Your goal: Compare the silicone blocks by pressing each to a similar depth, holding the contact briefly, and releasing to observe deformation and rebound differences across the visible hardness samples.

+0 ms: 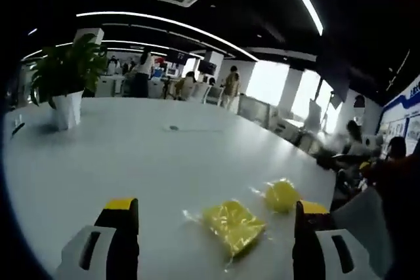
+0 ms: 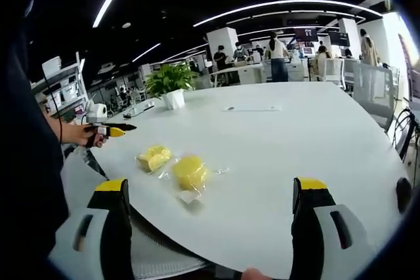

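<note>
Two yellow silicone blocks in clear wrappers lie on the white table [image 1: 131, 155]. The squarish block [image 1: 233, 226] [image 2: 154, 157] sits just ahead of my left gripper [image 1: 215, 205], between its jaws' lines and toward the right one. The rounder block [image 1: 282, 195] [image 2: 190, 172] lies a little beyond it. My left gripper is open and touches nothing. My right gripper [image 2: 210, 185] is open too, held above the near table edge [image 2: 216, 254], with the rounder block slightly left of its centre. A hand holds the left gripper [image 2: 110, 130] at the far left of the right gripper view.
A potted plant [image 1: 65, 83] [image 2: 170, 83] in a white pot stands far across the table. A flat sheet [image 2: 252, 107] lies mid-table. Chairs [image 2: 374, 90] line the table's side. People sit and stand in the office behind.
</note>
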`<state>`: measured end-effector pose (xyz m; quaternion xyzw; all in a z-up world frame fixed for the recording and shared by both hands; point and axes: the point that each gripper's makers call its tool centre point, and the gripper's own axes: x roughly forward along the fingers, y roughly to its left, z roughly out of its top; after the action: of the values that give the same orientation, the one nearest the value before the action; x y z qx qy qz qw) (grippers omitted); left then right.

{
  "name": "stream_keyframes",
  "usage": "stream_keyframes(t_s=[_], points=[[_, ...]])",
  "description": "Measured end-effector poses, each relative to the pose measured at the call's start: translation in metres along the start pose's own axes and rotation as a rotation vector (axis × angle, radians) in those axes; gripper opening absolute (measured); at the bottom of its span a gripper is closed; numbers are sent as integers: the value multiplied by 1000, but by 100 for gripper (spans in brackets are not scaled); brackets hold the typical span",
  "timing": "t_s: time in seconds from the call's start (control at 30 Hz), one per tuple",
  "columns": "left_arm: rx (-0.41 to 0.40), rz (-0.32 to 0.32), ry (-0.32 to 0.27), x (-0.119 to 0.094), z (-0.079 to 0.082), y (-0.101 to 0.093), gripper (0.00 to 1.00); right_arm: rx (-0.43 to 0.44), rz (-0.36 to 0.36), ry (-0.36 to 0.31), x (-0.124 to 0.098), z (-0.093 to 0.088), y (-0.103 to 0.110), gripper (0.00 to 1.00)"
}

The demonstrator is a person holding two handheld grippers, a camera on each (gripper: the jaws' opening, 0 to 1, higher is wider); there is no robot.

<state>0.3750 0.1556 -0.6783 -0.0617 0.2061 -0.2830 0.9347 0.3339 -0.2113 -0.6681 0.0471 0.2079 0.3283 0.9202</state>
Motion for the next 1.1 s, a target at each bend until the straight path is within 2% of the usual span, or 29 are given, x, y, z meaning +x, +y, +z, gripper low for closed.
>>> stream_keyframes(t_s=[0.17, 0.23, 0.37, 0.4, 0.5, 0.6, 0.73, 0.87, 1.1], points=[[20, 28, -13, -29, 1, -5, 100, -4, -2, -5, 1, 0, -2, 97], [11, 35, -13, -32, -2, 5, 100, -4, 2, -1, 3, -1, -2, 97], [20, 42, -5, -46, -10, 0, 100, -20, 2, 7, 7, -3, -3, 97], [22, 44, 0, -47, -12, 5, 100, -27, 1, 9, 7, -4, -3, 97], [8, 35, 0, -54, -15, 3, 100, -41, 5, 10, 9, -4, -3, 97], [31, 39, 15, -57, -19, 3, 100, -40, 11, 14, 11, -5, -5, 97], [25, 41, 21, -57, -18, 2, 100, -35, 22, 24, 14, -9, -6, 97], [9, 26, 13, -50, -9, -7, 100, -30, 35, 23, 14, -9, -5, 97], [-33, -57, 20, -19, 9, -35, 100, -15, 43, 18, 15, -10, -6, 97]])
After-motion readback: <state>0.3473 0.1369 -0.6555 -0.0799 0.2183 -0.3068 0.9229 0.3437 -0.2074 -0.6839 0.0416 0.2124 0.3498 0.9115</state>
